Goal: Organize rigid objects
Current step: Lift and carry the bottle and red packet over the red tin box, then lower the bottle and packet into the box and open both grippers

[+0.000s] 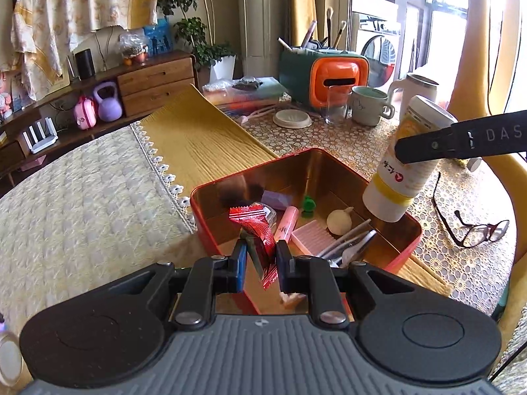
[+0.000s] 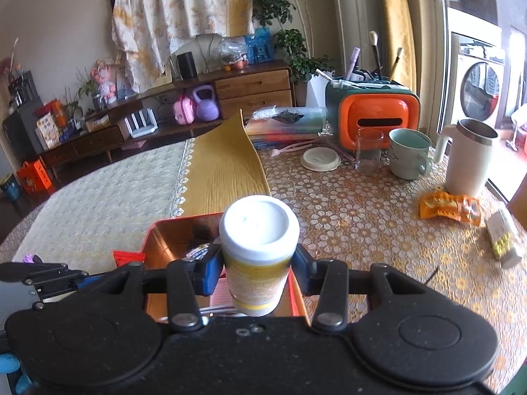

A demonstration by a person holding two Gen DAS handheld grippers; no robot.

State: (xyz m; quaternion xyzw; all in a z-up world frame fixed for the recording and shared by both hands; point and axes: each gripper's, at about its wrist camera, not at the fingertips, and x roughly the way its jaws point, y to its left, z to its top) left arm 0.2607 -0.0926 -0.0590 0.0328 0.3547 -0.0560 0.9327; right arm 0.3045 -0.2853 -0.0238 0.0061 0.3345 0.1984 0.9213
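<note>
The left gripper [image 1: 260,260] is closed narrow on a red foil packet [image 1: 260,230], holding it at the near edge of the red tin box [image 1: 332,168], which stands on the counter [image 1: 329,138]. Inside the box lie a pink ribbed block [image 1: 311,238], a pink tube [image 1: 286,223], a cream ball [image 1: 339,222], some white sticks [image 1: 352,235], a small green piece [image 1: 308,204] and a purple block [image 1: 278,199]. The right gripper [image 2: 257,263] clamps a white and yellow bottle [image 2: 258,250] by its sides, and the bottle hangs tilted above the right far part of the box. On the counter to the right of the box lie the eyeglasses [image 1: 481,230]. Farther away stand a glass [image 1: 336,103], a green mug [image 1: 370,105], a white pitcher [image 1: 415,90] and an orange and green organizer [image 1: 329,75].
</note>
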